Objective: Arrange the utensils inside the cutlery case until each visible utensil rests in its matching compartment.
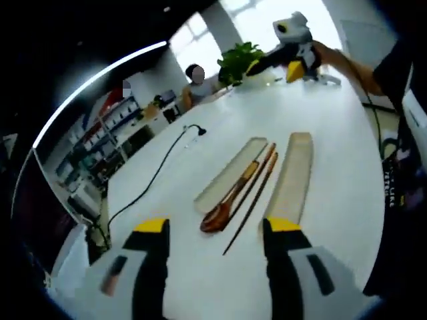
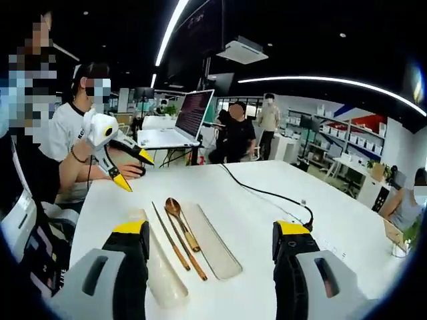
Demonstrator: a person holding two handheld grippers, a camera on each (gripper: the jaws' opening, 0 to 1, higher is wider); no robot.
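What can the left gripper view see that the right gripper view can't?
Left gripper view: a green plant at the table's far end and shelves along the wall. Right gripper view: an open laptop and people standing behind the table. Both: the white table, black cable, wooden spoon, chopsticks, the two case halves and both open grippers.

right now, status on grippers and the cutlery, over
Left gripper and right gripper open, empty. Wooden spoon and wooden chopsticks on white table between two translucent case halves. Black cable clear.
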